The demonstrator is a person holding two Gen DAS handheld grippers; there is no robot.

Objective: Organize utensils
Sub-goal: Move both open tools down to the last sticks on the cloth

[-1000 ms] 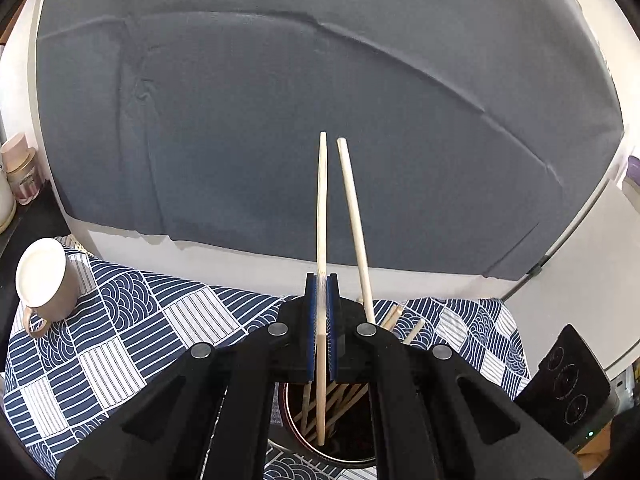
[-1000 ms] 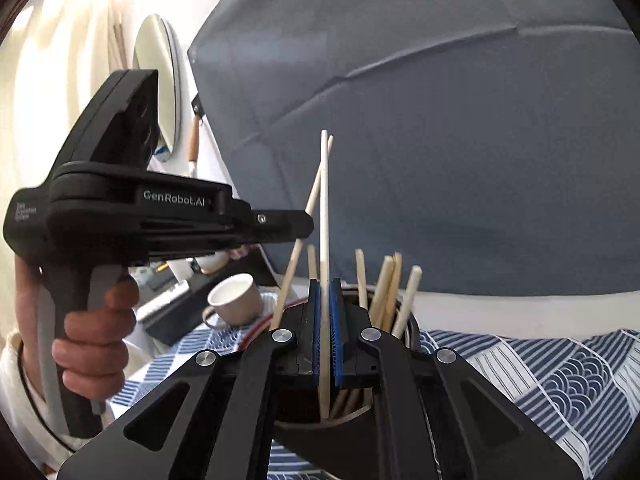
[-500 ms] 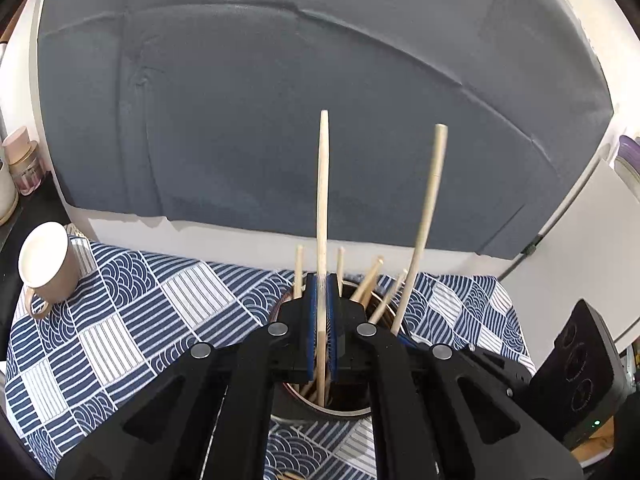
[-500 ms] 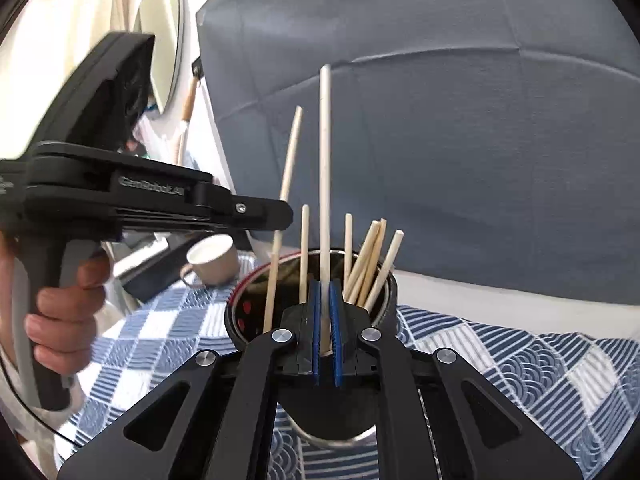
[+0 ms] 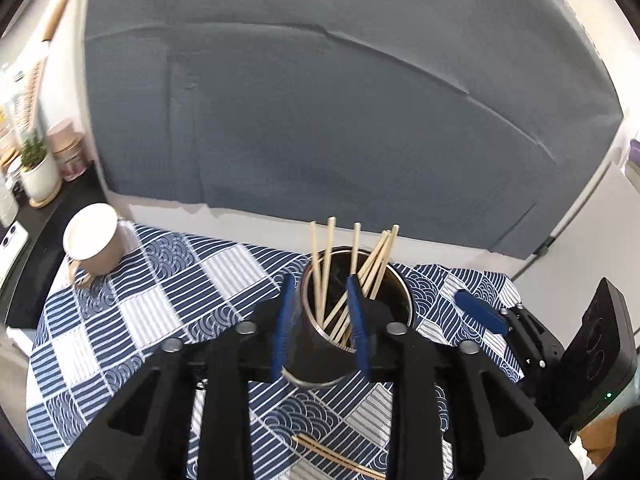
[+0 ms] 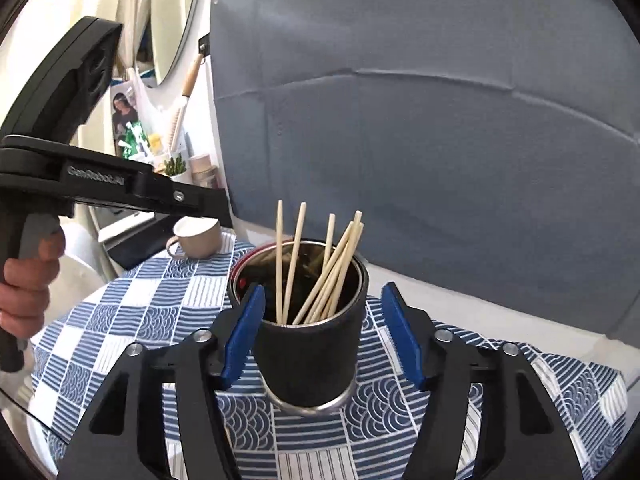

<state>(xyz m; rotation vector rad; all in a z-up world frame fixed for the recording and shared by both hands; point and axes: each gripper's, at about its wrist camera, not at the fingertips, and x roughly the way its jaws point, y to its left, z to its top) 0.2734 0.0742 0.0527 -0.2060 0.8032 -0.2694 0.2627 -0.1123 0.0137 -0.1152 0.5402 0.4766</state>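
My left gripper (image 5: 320,316) was parted and empty, my right gripper (image 6: 322,334) spread wider, also empty, both framing the cup (image 6: 308,344). It stood on the checked cloth (image 6: 132,320), a dark cylinder with a shiny steel rim, holding thin pale wooden chopsticks (image 6: 320,268). Only the left view showed a loose pair (image 5: 336,456) lying near me; only the right showed my left hand (image 6: 24,284).

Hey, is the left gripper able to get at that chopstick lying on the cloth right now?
Probably yes. The left gripper is open and empty, and the loose chopstick lies uncovered on the tablecloth, below its fingers.
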